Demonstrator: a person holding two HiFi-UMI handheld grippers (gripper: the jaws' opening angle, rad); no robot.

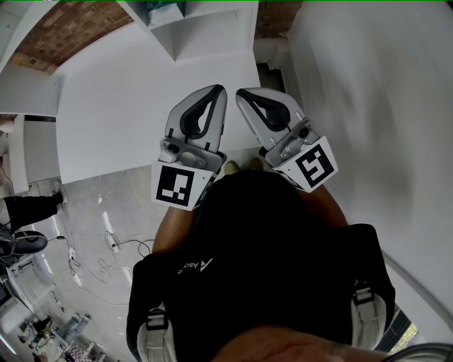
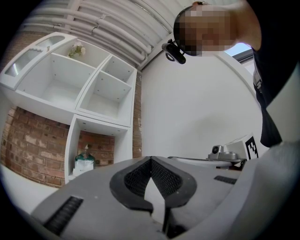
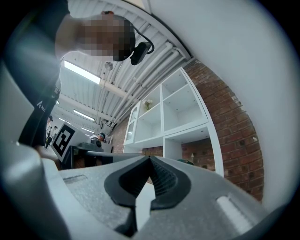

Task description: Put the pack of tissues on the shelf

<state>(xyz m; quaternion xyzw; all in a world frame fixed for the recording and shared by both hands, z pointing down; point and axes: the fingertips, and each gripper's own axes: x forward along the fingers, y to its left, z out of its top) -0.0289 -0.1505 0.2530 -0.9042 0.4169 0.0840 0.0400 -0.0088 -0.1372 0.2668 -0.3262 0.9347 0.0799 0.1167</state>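
The pack of tissues, green and white, stands in the lowest open compartment of the white shelf, against the brick back. In the head view it shows as a green patch at the top of the shelf. Only its green top peeks over the jaws in the right gripper view. My left gripper and right gripper are held side by side close to the person's chest, over the near edge of the white table, well short of the shelf. Both are shut with nothing between their pads.
A white table top stretches between me and the shelf. A white wall rises on the right. Brick wall flanks the shelf. Grey floor with loose cables lies at lower left. People stand far off.
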